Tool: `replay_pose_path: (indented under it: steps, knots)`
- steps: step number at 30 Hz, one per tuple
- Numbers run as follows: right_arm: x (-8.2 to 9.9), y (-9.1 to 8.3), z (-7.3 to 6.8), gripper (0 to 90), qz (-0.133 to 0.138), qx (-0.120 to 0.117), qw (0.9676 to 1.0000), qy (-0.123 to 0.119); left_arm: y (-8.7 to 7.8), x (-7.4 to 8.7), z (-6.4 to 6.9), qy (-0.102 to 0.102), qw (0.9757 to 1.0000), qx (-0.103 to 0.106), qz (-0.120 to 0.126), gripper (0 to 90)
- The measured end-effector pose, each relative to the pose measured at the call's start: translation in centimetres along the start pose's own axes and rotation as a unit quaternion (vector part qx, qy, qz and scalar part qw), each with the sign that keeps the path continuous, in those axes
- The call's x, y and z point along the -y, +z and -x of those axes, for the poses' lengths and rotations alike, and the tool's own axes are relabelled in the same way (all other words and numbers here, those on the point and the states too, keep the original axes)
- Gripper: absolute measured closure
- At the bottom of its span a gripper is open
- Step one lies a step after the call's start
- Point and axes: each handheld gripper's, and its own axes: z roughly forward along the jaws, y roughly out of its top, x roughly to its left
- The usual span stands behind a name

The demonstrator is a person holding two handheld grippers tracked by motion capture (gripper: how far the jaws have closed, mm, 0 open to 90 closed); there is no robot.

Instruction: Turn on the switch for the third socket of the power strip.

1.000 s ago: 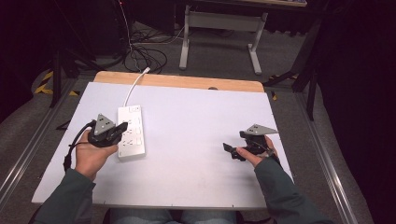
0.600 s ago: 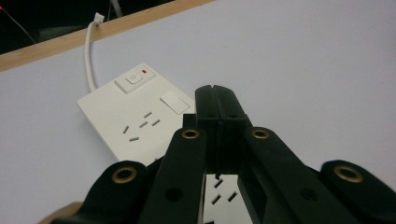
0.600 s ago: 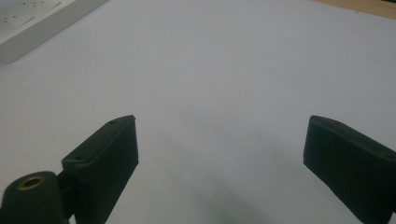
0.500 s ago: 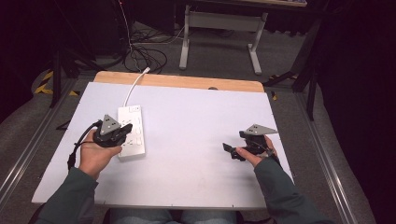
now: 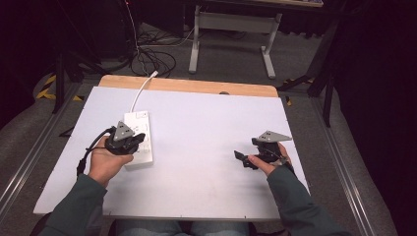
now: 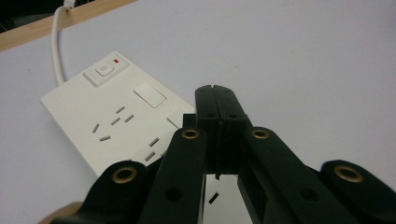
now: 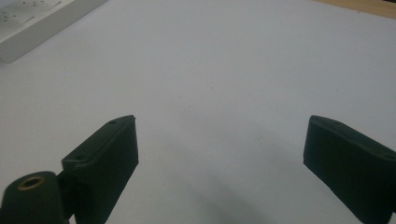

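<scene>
Power strip lies flat at the white table's left side. Directly over its near end hovers the left gripper, jaws pressed together on nothing. Well right of the strip, the right gripper rests low, jaws spread wide and empty.

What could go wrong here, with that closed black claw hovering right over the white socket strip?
The left gripper, jaws shut, sits over the power strip; a careless push could slide the strip, since nothing pins it. It might also miss the switch and jab a socket. The right gripper rests open and well away from the strip, so it could not steady it quickly.
</scene>
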Motion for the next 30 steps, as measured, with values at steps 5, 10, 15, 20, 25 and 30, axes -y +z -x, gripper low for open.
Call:
replay_pose_path:
  steps: [5, 10, 15, 20, 25, 30]
  knots:
    - [0.0, 0.0, 0.0, 10.8, 0.0, 0.0, 1.0, -0.001, 0.5, 0.0, 0.1, 0.009, 0.9998, 0.006, -0.014, 90.0]
    - [0.0, 0.0, 0.0, 10.8, 0.0, 0.001, 1.0, -0.002, 0.8, 0.1, 0.3, 0.015, 0.9994, 0.013, -0.03, 90.0]
    - [-0.1, 0.0, -0.1, 10.8, 0.0, 0.001, 1.0, -0.002, 1.1, 0.1, 0.3, 0.016, 0.9991, 0.011, -0.039, 90.0]
    - [-0.1, 0.0, -0.1, 10.8, 0.001, 0.001, 1.0, -0.003, 1.4, 0.1, 0.4, 0.021, 0.9987, 0.011, -0.045, 90.0]
    - [-0.1, 0.0, -0.1, 10.8, 0.001, 0.0, 1.0, -0.003, 1.7, 0.2, 0.5, 0.023, 0.9982, 0.017, -0.053, 90.0]
    - [-0.1, 0.0, -0.1, 10.8, 0.0, 0.0, 1.0, -0.003, 1.7, 0.2, 0.5, 0.023, 0.9981, 0.015, -0.056, 90.0]
